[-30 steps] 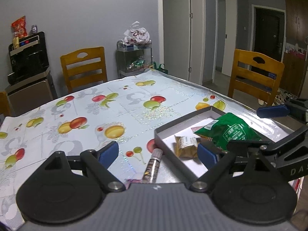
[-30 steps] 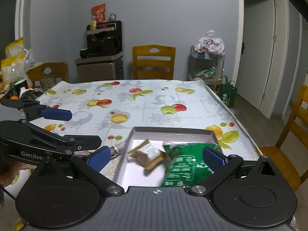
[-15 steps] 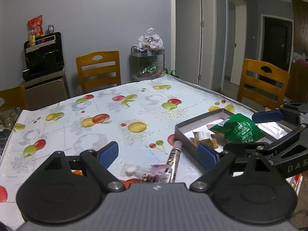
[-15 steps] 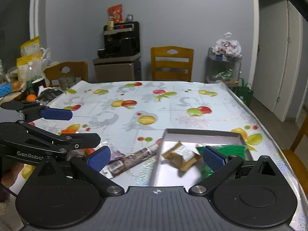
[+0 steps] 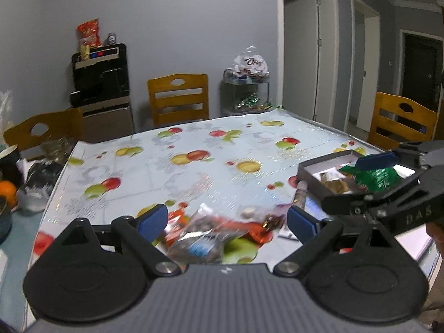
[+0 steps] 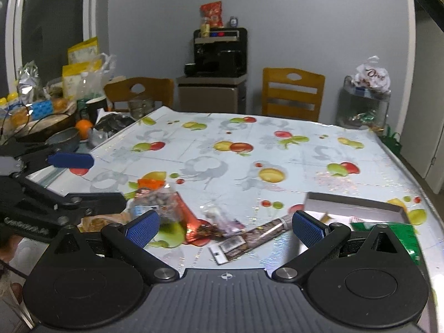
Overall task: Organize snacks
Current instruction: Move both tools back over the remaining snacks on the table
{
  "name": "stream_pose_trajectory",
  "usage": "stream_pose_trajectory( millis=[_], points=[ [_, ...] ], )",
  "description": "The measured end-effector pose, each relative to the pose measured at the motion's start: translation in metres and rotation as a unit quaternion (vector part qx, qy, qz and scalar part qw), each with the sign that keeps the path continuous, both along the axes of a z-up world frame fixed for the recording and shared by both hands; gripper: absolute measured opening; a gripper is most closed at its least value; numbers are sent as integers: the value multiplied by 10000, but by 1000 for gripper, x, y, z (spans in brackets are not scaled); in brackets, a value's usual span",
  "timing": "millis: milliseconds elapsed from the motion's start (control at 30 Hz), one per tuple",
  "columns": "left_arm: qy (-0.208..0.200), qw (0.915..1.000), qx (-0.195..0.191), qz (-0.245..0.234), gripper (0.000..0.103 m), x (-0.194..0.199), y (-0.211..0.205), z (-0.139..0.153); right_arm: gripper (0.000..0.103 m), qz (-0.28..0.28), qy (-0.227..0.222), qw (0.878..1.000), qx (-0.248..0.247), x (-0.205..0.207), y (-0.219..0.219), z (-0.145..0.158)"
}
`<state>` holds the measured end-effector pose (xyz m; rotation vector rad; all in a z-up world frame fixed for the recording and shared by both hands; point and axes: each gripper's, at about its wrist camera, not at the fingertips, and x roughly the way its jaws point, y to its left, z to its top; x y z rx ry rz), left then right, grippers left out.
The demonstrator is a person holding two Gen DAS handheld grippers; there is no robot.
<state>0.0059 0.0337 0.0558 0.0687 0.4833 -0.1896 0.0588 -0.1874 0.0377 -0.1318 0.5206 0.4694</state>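
A grey tray point(image 5: 319, 166) point(image 6: 349, 204) sits at the table's right front, holding a green bag point(image 5: 374, 176) point(image 6: 402, 236) and a tan wrapped biscuit point(image 5: 331, 180). A loose pile of snacks lies left of it: a clear packet of nuts point(image 6: 159, 202) point(image 5: 199, 238), a red wrapper point(image 6: 191, 227), a small purple packet point(image 6: 222, 219) and a long brown bar point(image 6: 258, 236) point(image 5: 301, 197). My left gripper point(image 5: 227, 220) is open and empty above the pile. My right gripper point(image 6: 225, 226) is open and empty over the pile, beside the tray.
The table wears a fruit-print cloth point(image 6: 249, 149). Its left end holds a bowl point(image 6: 63, 138), an orange point(image 6: 83, 126), a cup point(image 6: 94, 108) and bags. Wooden chairs point(image 5: 177, 97) point(image 5: 402, 122) stand around. A black dispenser point(image 6: 219, 52) and a wire rack point(image 5: 247, 91) stand by the wall.
Both grippers have swung left, away from the tray toward the snack pile. The tray has slid to the right edge of both views. Both grippers stay open and empty.
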Motion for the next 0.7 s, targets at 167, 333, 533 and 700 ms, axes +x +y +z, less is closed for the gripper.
stream_pose_trajectory(
  millis=[167, 333, 533, 700],
  points=[
    [36, 9998, -113, 185, 95, -15, 23, -9, 103, 92, -85, 9999, 63, -2, 13, -3],
    [138, 9984, -429, 333, 97, -22, 43, -21, 103, 253, -90, 9995, -138, -2, 27, -8],
    [222, 9982, -289, 483, 97, -26, 58, -34, 103, 357, -74, 9988, -327, 0, 41, -18],
    [377, 9976, -265, 525, 97, -21, 67, -46, 103, 491, 105, 9975, -500, 7, 54, -27]
  ],
)
